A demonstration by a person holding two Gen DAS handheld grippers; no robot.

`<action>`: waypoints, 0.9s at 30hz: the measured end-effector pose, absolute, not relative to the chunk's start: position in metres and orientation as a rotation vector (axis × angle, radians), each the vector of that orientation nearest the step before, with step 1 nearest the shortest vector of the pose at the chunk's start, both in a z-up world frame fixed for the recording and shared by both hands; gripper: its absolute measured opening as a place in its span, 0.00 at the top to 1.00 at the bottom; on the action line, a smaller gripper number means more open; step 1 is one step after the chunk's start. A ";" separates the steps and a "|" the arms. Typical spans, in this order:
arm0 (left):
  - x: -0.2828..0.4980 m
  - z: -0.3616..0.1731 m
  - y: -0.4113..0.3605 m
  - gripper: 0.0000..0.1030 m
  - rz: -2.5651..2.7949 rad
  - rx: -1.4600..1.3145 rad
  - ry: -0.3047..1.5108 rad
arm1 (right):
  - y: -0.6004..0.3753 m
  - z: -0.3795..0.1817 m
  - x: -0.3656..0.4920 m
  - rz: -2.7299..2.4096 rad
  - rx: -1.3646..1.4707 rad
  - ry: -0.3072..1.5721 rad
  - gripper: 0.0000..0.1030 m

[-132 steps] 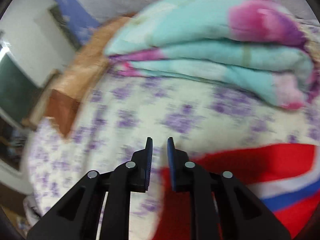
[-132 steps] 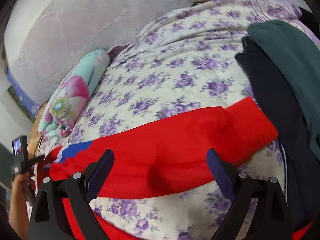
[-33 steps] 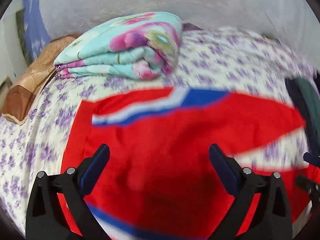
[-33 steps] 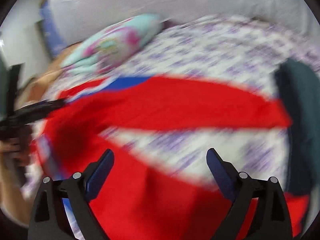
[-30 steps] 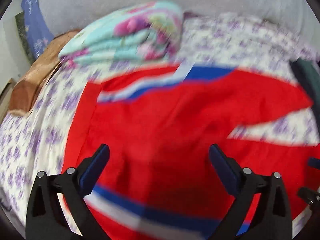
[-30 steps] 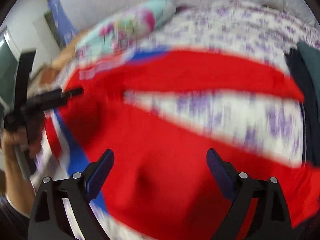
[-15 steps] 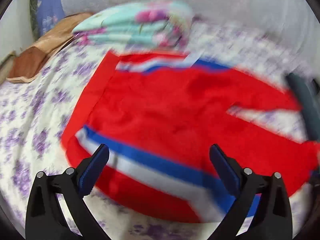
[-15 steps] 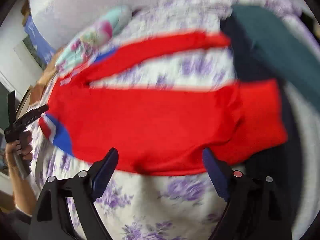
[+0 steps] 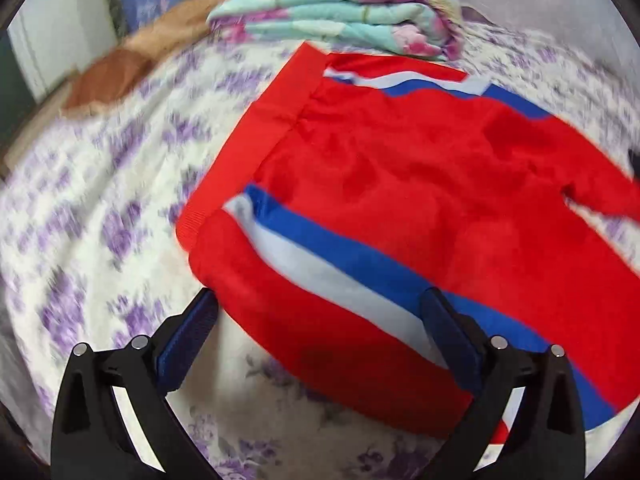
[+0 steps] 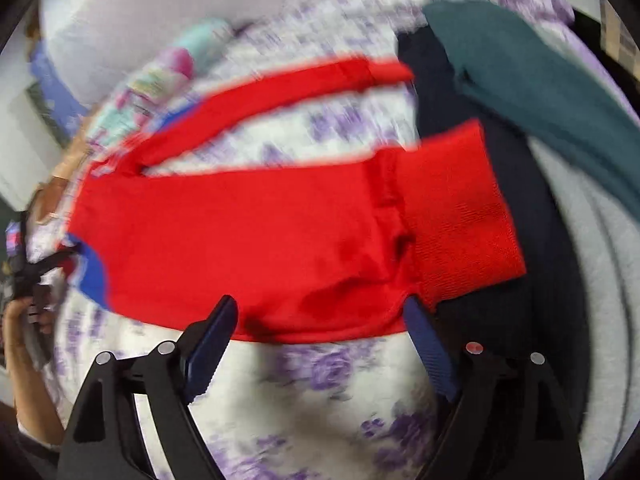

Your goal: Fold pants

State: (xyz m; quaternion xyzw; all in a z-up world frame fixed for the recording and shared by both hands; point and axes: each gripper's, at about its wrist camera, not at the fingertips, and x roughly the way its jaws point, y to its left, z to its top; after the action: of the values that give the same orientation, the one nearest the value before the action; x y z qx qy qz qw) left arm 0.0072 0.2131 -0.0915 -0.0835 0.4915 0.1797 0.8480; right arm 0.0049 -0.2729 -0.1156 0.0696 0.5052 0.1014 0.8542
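Red pants point(image 9: 400, 168) with white and blue side stripes lie spread flat on the flowered bedsheet point(image 9: 100, 220). In the left wrist view the waistband point(image 9: 256, 128) faces left and my left gripper point(image 9: 320, 304) is open and empty, hovering over the near hip edge. In the right wrist view the pants point(image 10: 248, 232) show both legs apart, with the near ribbed cuff point(image 10: 460, 216) at right. My right gripper point(image 10: 320, 312) is open and empty just in front of the near leg's lower edge. The left gripper also shows in the right wrist view point(image 10: 28, 276), at the far left.
A folded turquoise flowered quilt point(image 9: 340, 24) lies beyond the waistband. A brown pillow point(image 9: 116, 76) is at the bed's left. Dark navy point(image 10: 540, 280) and teal point(image 10: 540, 80) garments lie right of the cuffs; the near cuff overlaps the navy one.
Both grippers pulled back toward the near edge of the pants and dropped lower. The left view swung toward the waistband, the right toward the cuff. Both stayed open.
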 end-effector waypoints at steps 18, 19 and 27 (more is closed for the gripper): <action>0.152 -0.016 0.300 0.05 0.249 -0.009 0.996 | -0.178 -0.030 0.160 0.356 0.071 0.739 0.12; 0.159 -0.019 0.304 0.05 0.233 -0.017 1.004 | -0.169 -0.032 0.173 0.369 0.064 0.765 0.09; 0.195 -0.048 0.314 0.05 0.161 -0.006 1.080 | -0.083 -0.051 0.260 0.433 -0.255 0.822 0.09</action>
State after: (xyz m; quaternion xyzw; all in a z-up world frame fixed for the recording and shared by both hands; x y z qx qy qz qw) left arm 0.1949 0.3142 -0.0479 -0.0028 0.5134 0.0764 0.8547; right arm 0.2596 -0.0826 -0.0513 -0.1229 0.3952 0.2082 0.8862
